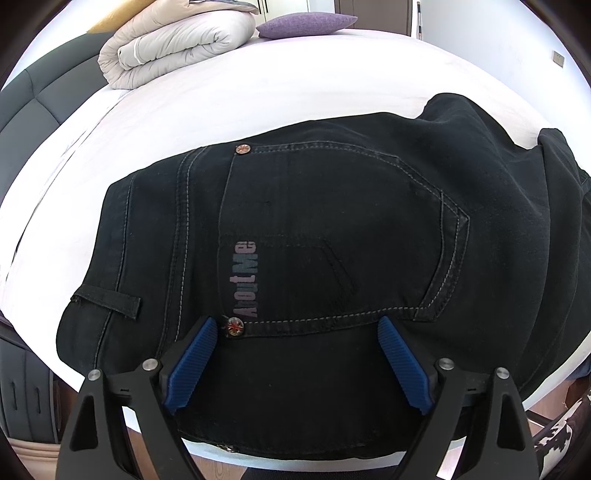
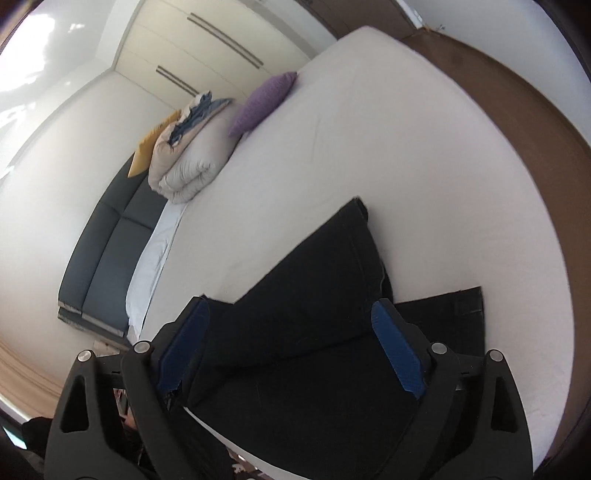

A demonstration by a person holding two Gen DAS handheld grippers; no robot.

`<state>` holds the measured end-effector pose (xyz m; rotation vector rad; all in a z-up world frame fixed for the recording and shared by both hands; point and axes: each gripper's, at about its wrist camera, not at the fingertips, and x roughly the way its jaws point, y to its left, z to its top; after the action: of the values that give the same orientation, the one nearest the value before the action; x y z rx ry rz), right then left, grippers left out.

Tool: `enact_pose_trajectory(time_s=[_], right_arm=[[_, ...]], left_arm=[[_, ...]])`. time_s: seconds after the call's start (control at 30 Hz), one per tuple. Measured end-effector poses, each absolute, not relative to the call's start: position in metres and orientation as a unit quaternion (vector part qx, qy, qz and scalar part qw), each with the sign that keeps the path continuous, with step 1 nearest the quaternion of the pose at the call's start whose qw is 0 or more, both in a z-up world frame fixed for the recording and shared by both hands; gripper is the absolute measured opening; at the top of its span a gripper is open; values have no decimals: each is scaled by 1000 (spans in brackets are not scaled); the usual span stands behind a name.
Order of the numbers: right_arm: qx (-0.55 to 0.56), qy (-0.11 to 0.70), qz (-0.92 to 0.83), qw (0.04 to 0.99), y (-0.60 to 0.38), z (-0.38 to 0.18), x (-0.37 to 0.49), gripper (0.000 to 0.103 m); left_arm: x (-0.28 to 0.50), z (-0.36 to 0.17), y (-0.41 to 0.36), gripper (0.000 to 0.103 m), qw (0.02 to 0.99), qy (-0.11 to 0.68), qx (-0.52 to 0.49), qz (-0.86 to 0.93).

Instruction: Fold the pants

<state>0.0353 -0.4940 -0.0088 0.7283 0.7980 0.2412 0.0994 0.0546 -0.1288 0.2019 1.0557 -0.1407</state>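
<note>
Black jeans [image 1: 332, 229] lie on the white bed [image 1: 258, 96], back pocket up, waistband to the left, with "AboutMe" lettering. My left gripper [image 1: 297, 328] is open just above the seat of the jeans near the bed's front edge, its blue pads [image 1: 192, 363] apart and empty. In the right wrist view the black jeans [image 2: 314, 295] lie bunched and partly doubled over, with one end [image 2: 454, 306] flat to the right. My right gripper [image 2: 288, 314] is open above them, its blue pads [image 2: 397, 350] wide apart with nothing between.
A folded beige duvet [image 1: 173, 44] and a purple pillow [image 1: 306, 24] sit at the far end of the bed. A dark grey headboard [image 1: 40, 99] lies left. White wardrobes [image 2: 207, 48] and brown floor [image 2: 535, 122] surround the bed.
</note>
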Motion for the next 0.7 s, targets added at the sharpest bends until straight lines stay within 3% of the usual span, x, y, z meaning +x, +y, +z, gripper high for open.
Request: enact_pose_trajectory(time_s=[0.2, 0.3, 0.37, 0.5, 0.53, 0.6, 0.63, 0.7], right_arm=[[353, 413, 116, 832, -512, -49, 70, 89], [364, 433, 123, 815, -533, -81, 76, 81], [356, 450, 129, 809, -528, -97, 89, 62], [316, 491, 125, 802, -502, -128, 119, 43], [311, 499, 125, 799, -498, -132, 124, 28], [306, 506, 105, 799, -494, -138, 131, 10], [303, 506, 96, 802, -493, -137, 132, 4], [307, 493, 91, 809, -491, -126, 124, 5]], left_arm=[[102, -130, 54, 92, 857, 503, 95, -65], [102, -130, 54, 92, 857, 503, 94, -65], [102, -130, 54, 93, 857, 503, 94, -65], [103, -130, 54, 93, 857, 502, 94, -65], [103, -130, 53, 93, 857, 502, 94, -65], [103, -131, 54, 93, 858, 501, 93, -65], [103, -131, 54, 93, 858, 501, 93, -66], [102, -131, 54, 93, 858, 500, 93, -67]])
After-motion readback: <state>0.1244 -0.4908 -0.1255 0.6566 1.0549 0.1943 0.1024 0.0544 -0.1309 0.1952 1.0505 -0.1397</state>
